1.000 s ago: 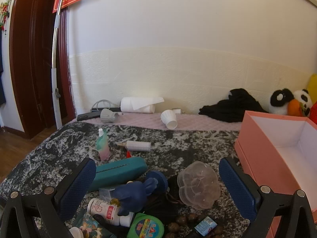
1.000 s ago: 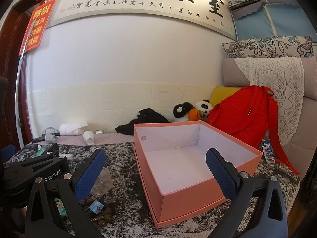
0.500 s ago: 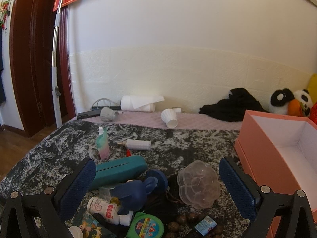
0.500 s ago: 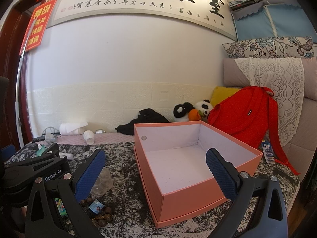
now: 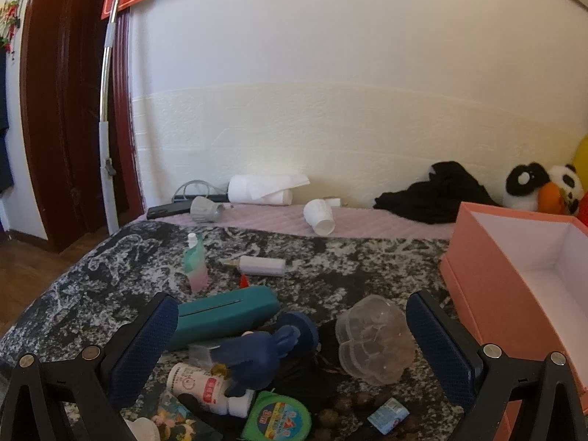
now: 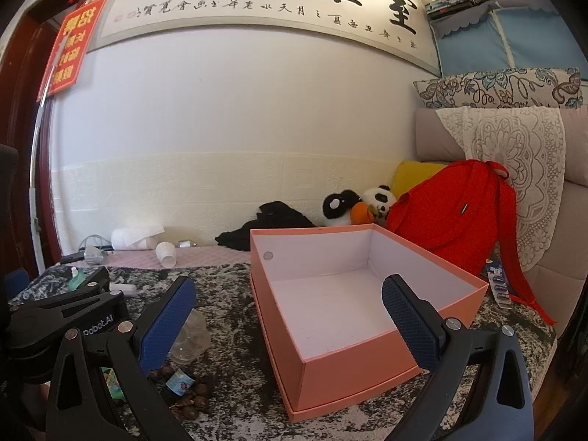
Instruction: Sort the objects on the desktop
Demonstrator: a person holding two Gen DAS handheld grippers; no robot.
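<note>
Desktop clutter, from a teal case [image 5: 224, 314] and a clear flower-shaped box [image 5: 375, 341] to a white bottle [image 5: 205, 391], lies heaped on the mottled bed cover beside an empty pink box [image 6: 352, 316]. Both the left hand-held gripper [image 5: 290, 349] and the right hand-held gripper [image 6: 290, 325] hang wide open, holding nothing. The clear box looks light, slick and brittle, best pinched gently across its lobes; the rigid case suits a firm grip across its narrow sides.

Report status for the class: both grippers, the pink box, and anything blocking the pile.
Left gripper open, over the clutter pile. Right gripper open, at the pink box, box empty. Clear flower-shaped case between left fingers; nothing gripped.
</note>
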